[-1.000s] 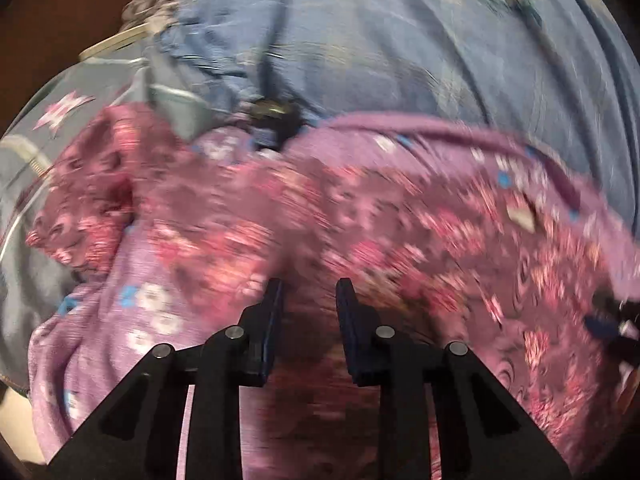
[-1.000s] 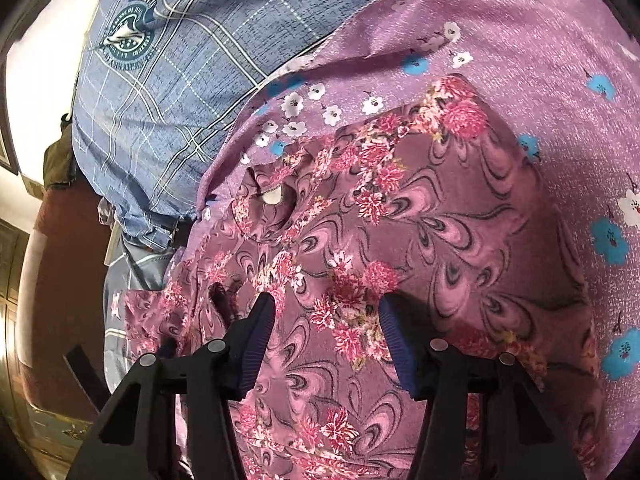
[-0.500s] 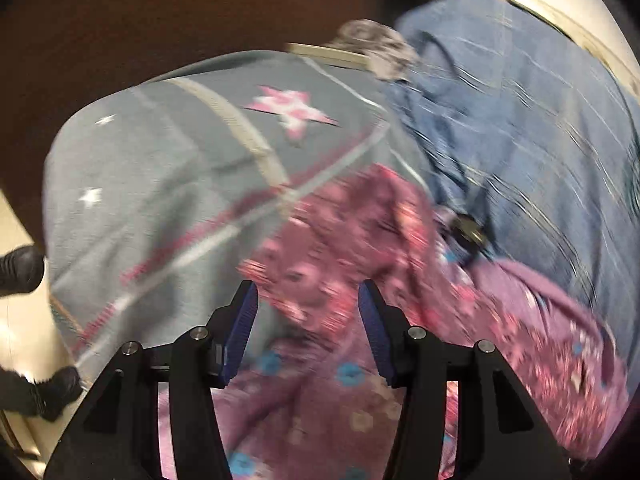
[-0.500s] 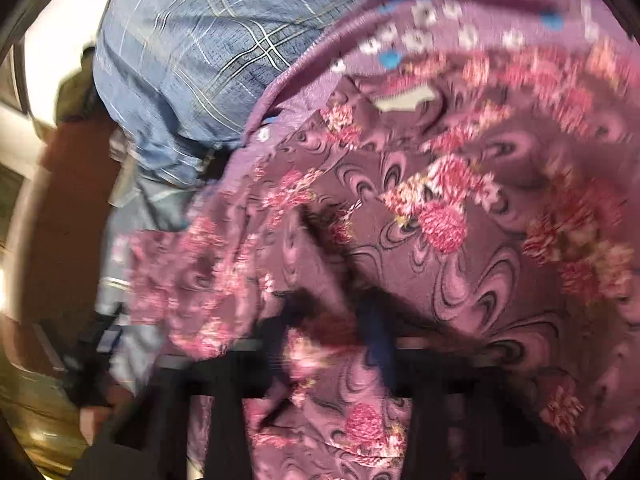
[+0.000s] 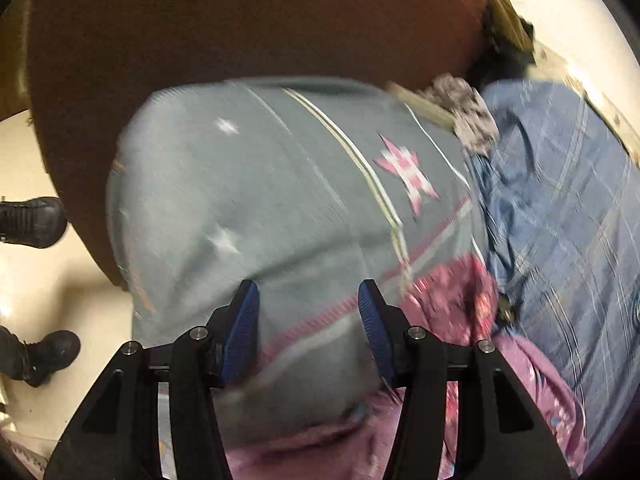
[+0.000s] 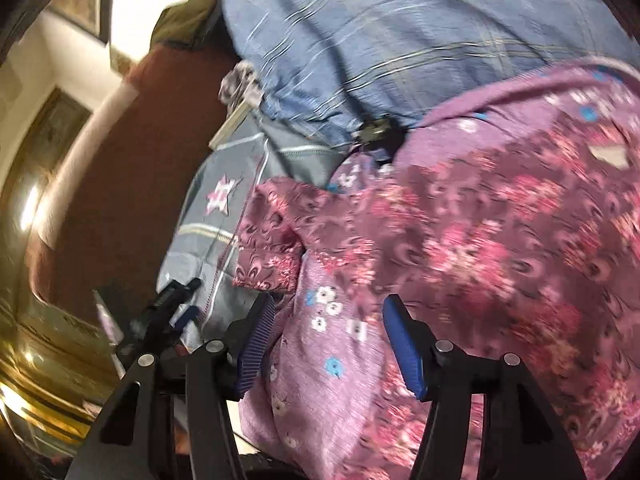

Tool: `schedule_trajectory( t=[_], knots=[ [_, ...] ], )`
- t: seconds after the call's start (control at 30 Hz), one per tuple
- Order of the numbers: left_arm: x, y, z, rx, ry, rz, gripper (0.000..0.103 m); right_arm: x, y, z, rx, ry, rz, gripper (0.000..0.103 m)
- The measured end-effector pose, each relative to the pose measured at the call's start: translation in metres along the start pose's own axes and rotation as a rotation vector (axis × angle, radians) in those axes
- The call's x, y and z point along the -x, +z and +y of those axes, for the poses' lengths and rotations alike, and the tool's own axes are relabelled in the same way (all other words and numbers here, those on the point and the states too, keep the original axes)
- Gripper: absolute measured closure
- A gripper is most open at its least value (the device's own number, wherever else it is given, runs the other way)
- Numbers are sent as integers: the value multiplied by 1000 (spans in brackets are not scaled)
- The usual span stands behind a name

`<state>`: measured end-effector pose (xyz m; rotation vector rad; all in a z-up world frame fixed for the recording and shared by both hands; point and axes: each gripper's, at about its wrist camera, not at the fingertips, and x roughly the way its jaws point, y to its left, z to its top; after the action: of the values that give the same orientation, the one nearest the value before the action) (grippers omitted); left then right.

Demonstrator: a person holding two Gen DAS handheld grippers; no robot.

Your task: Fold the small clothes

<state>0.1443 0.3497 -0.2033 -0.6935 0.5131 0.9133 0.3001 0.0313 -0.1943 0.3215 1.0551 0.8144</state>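
A dark pink floral garment (image 6: 472,240) lies spread over a lilac cloth with small flowers (image 6: 340,360); its sleeve (image 6: 268,248) sticks out to the left. My right gripper (image 6: 330,340) is open and empty, just above the lilac cloth beside that sleeve. In the left wrist view the floral garment (image 5: 448,304) shows at the lower right. My left gripper (image 5: 308,328) is open and empty over a grey cloth with stars (image 5: 280,208).
A blue plaid cloth (image 6: 400,40) lies behind the garment, also in the left wrist view (image 5: 568,220). A brown surface (image 5: 240,20) lies beyond the grey cloth. Black shoes (image 5: 32,220) stand on the pale floor at left. The left gripper shows in the right wrist view (image 6: 168,312).
My left gripper has swung left off the floral garment to over the grey star cloth and opened wider. My right gripper closed around the fabric, then opened and moved toward the sleeve.
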Motion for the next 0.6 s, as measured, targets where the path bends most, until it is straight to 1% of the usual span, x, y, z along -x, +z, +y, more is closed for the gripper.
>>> schedule_trajectory(
  t=[0.07, 0.17, 0.2, 0.27, 0.33, 0.37, 0.4, 0.47, 0.53, 0.57, 0.6],
  knots=[
    [7, 13, 17, 41, 23, -45, 52, -14, 2, 24, 55, -25, 15, 44],
    [12, 34, 48, 111, 108, -120, 52, -44, 8, 67, 136, -2, 70, 44],
    [11, 38, 55, 126, 126, -129, 52, -58, 8, 84, 167, 9, 88, 44],
    [8, 46, 70, 161, 149, -133, 52, -76, 5, 105, 199, 21, 115, 44],
    [3, 51, 83, 189, 155, -121, 52, -101, 2, 123, 220, -6, 130, 44],
    [1, 53, 88, 200, 154, -112, 52, -117, -1, 133, 253, -42, 131, 43],
    [-1, 55, 94, 213, 152, -104, 52, -129, -3, 140, 290, -75, 133, 39],
    [-3, 57, 99, 234, 148, -96, 52, -155, -12, 154, 390, -177, 130, 36],
    [-3, 57, 103, 245, 140, -91, 52, -178, -20, 162, 472, -243, 134, 28],
    [-4, 57, 103, 248, 136, -88, 52, -195, -28, 166, 549, -299, 142, 28],
    [-3, 57, 103, 247, 131, -84, 52, -206, -33, 167, 605, -351, 137, 30]
  ],
)
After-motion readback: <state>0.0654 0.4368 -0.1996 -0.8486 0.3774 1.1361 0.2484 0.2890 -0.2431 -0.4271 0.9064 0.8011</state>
